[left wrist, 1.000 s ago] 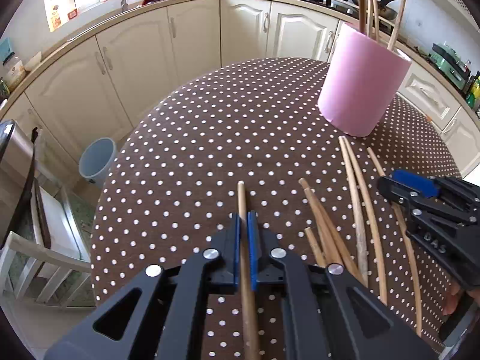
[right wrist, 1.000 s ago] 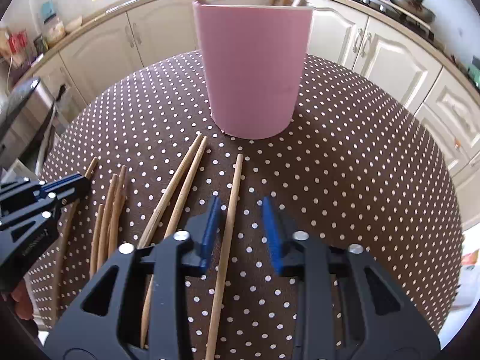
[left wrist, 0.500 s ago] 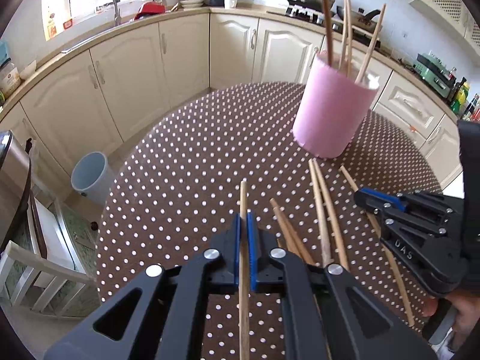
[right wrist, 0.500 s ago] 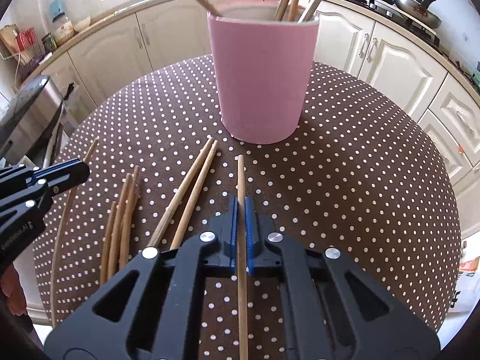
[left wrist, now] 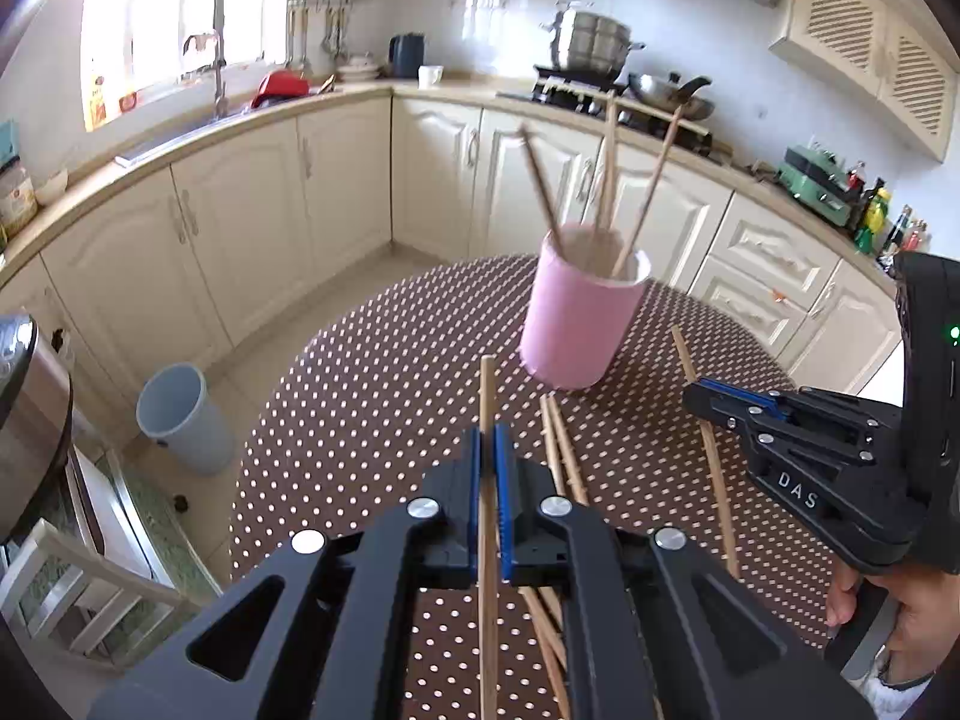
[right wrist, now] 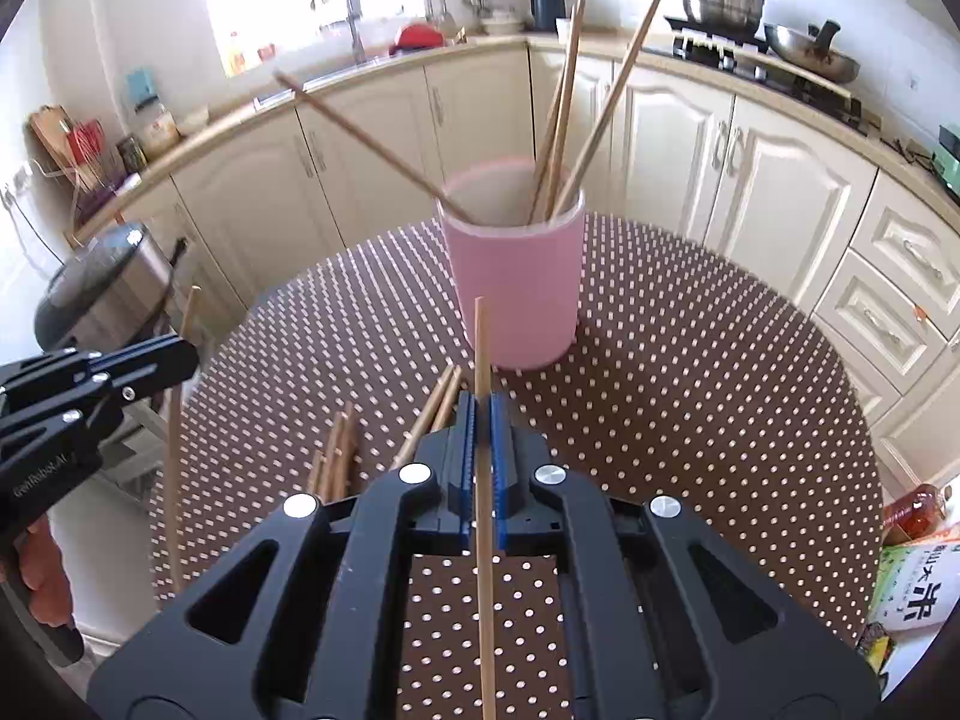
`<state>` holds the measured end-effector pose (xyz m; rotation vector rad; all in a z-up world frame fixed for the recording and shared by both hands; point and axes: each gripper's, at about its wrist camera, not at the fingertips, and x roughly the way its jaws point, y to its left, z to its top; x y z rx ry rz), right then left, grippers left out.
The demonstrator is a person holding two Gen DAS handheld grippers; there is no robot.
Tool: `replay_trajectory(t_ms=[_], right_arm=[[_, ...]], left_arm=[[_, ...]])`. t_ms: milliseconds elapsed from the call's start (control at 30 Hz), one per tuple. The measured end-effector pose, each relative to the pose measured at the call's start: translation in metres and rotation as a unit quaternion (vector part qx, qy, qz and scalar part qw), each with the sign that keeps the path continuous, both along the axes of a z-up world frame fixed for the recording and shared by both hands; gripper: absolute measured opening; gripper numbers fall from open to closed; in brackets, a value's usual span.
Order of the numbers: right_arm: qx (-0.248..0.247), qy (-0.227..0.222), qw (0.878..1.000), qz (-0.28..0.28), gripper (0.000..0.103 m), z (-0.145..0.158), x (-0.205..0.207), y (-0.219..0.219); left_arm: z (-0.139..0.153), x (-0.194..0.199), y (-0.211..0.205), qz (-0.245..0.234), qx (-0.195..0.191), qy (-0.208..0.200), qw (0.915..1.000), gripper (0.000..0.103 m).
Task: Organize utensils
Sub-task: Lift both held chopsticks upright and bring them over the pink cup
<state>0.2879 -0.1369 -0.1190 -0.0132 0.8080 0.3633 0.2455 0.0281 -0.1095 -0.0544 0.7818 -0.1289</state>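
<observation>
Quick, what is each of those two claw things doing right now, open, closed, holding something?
Left gripper: closed on a wooden chopstick.
Right gripper: closed on another wooden chopstick.

pink cup [right wrist: 516,288] 1 | sticks in it [right wrist: 612,78] 4 | sticks held [right wrist: 478,336] 2 | loose sticks [left wrist: 558,438] 5 | claws [left wrist: 487,450] [right wrist: 480,420] 2

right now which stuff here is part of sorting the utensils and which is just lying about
Part of the job:
- left gripper shut on a wooden chopstick
- right gripper shut on a thin wooden chopstick
- tall pink cylindrical holder with chopsticks standing in it
- loose wooden chopsticks on the brown polka-dot tablecloth

Just lying about:
- pale blue plastic bin
- steel stockpot
- dark kettle
</observation>
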Motion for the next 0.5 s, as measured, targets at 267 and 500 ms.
replay_trajectory(t_ms=[267,500], right_arm=[[0.019,-0.053,0.998,0.0,0.005,0.041,-0.026,-0.005],[0.028,-0.092,0.995,-0.003,0.005,0.066,-0.045,-0.01]], left_arm=[[0.037,-0.025,-0.01,-0.017,-0.007,-0.039,0.9991,0.005],[0.062,-0.039,-0.02,-0.031,-0.014,-0.071,0.9969,0.005]])
